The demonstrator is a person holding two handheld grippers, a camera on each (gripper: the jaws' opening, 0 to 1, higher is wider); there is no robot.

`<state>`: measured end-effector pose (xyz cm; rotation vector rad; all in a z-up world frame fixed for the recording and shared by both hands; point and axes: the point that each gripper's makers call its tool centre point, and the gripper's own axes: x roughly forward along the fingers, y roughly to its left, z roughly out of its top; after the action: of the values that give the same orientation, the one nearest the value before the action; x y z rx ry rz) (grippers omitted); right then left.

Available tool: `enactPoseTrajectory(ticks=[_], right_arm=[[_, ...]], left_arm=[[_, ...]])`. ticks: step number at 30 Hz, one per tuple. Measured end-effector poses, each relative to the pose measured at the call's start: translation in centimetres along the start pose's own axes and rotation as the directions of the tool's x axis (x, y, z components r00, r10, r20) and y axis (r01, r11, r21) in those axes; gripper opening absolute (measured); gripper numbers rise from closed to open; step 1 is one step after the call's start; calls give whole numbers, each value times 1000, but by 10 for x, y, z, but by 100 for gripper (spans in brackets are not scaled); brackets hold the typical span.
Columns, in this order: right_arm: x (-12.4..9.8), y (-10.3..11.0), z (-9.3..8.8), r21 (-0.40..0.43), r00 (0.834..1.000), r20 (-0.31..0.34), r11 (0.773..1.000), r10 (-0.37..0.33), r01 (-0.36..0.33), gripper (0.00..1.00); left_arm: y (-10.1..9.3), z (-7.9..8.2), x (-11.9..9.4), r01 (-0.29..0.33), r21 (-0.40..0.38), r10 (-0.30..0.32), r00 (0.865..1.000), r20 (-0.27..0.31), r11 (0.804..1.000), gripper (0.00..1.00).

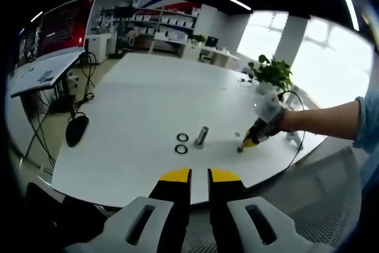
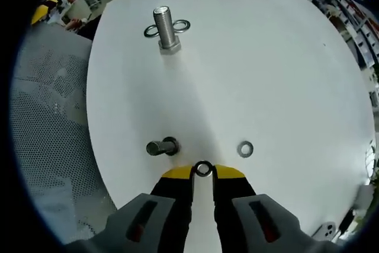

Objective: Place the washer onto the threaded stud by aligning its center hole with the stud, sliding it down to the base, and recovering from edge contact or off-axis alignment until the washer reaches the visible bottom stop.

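Note:
A threaded stud (image 2: 163,28) stands upright on the white table (image 2: 266,57), far ahead of my right gripper (image 2: 203,173). That gripper is shut on a small steel washer (image 2: 203,168), pinched between its yellow tips down at the table top. Another loose washer (image 2: 245,149) lies just to its right, and a second bolt (image 2: 161,147) lies on its side to its left. Two more washers (image 2: 180,25) rest behind the stud. In the left gripper view, the stud (image 1: 201,136) is mid-table and the right gripper (image 1: 249,141) touches the table beside it. My left gripper (image 1: 199,176) hovers shut with nothing between its jaws.
A person's hand and blue sleeve (image 1: 331,119) reach in from the right. A potted plant (image 1: 272,75) stands at the table's far side. A perforated grey chair (image 2: 47,117) sits by the table edge. A laptop on a stand (image 1: 56,39) stands left of the table.

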<state>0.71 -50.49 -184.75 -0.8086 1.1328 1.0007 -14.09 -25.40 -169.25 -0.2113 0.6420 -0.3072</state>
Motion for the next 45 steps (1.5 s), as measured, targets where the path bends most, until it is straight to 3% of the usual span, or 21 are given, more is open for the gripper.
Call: enactPoseTrajectory(ticks=[19, 24, 32, 45], right_arm=[[-32, 8, 9, -2, 997, 74, 1000, 6, -6, 13], [-48, 12, 20, -7, 993, 120, 1000, 4, -3, 13], [-61, 18, 29, -39, 990, 140, 999, 4, 1, 13], [-60, 30, 32, -108, 994, 106, 994, 32, -20, 13]], left_arm=[[0, 0, 0, -3, -3, 3, 1000, 0, 1000, 8], [0, 0, 0, -1, -4, 1, 1000, 1, 1000, 8], [-1, 0, -1, 0, -5, 0, 1000, 3, 1000, 8], [0, 0, -1, -1, -5, 1, 1000, -1, 1000, 8]])
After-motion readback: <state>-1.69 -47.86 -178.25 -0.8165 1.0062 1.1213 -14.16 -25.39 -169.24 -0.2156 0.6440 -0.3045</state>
